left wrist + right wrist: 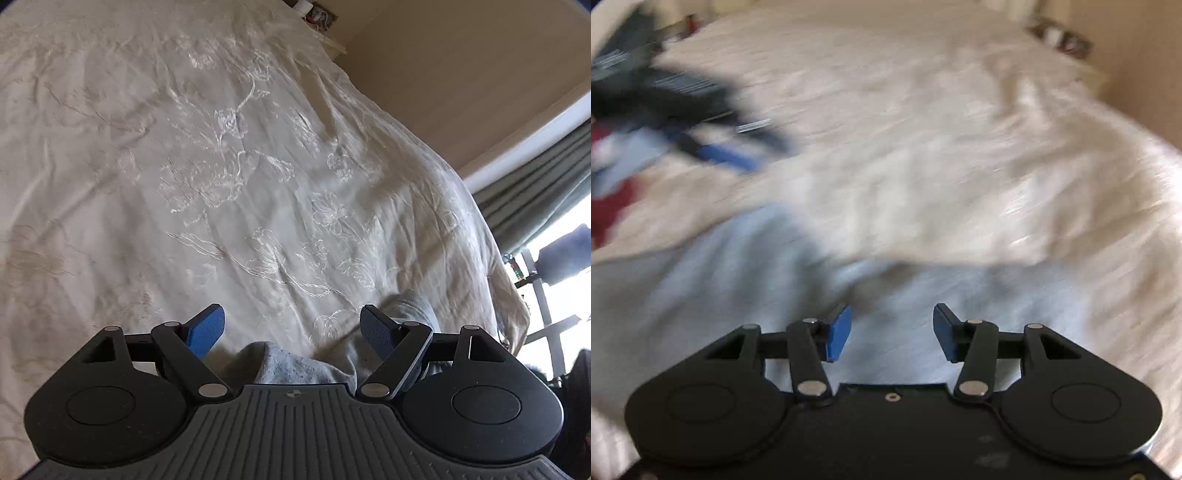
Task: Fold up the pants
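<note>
Grey pants [295, 365]: on the bed [184, 166], below and between the left gripper [293, 328] jaws, released, nothing clasped. Right gripper [892, 332]: jaws apart, empty, above the pale cloth. Left view alone: curtain [546, 184], window, embroidered coverlet. Right view alone, blurred: the left gripper at upper left.

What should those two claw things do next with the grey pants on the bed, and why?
Probably lower both onto the cloth and pinch an edge. The left gripper and right gripper are both open and empty, while the grey pants lie loose and rumpled on the bedspread. The right view is blurred, so the best edge is unclear.
</note>
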`<state>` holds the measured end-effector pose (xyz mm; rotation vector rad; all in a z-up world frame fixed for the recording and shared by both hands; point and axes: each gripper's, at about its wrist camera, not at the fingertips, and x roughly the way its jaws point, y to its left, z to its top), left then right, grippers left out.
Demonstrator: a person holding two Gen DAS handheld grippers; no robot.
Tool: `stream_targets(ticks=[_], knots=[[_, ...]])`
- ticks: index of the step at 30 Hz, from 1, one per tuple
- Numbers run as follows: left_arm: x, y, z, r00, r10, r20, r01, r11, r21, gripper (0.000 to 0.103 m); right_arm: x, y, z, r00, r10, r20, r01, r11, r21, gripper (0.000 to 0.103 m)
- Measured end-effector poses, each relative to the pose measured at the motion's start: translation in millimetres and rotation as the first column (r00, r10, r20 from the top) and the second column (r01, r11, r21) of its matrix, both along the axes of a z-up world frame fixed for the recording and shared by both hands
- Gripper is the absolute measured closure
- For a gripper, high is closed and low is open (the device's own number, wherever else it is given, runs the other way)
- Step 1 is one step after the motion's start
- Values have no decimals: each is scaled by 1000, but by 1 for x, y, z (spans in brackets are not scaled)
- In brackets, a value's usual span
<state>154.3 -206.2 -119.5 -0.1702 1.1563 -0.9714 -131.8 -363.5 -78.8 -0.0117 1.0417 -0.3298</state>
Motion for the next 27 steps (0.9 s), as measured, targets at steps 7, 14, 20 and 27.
stream_targets(ticks=[7, 14, 20, 27], knots=[[-32, -3, -9, 997, -81, -7, 81, 993, 83, 23, 27, -104, -33, 981, -173, -85, 168, 984, -61, 28], [-42, -8, -55, 997, -56, -59, 69, 966, 249, 23, 36, -143, -65, 975, -176, -136, 193, 973, 125, 9], [-39, -10, -63, 997, -46, -61, 61, 960, 274, 25, 36, -143, -72, 979, -162, -126, 184, 964, 190, 35], [-60, -25, -37, 947, -131, 294, 0, 913, 408, 83, 29, -96, -39, 992, -84, -95, 75, 992, -103, 74]])
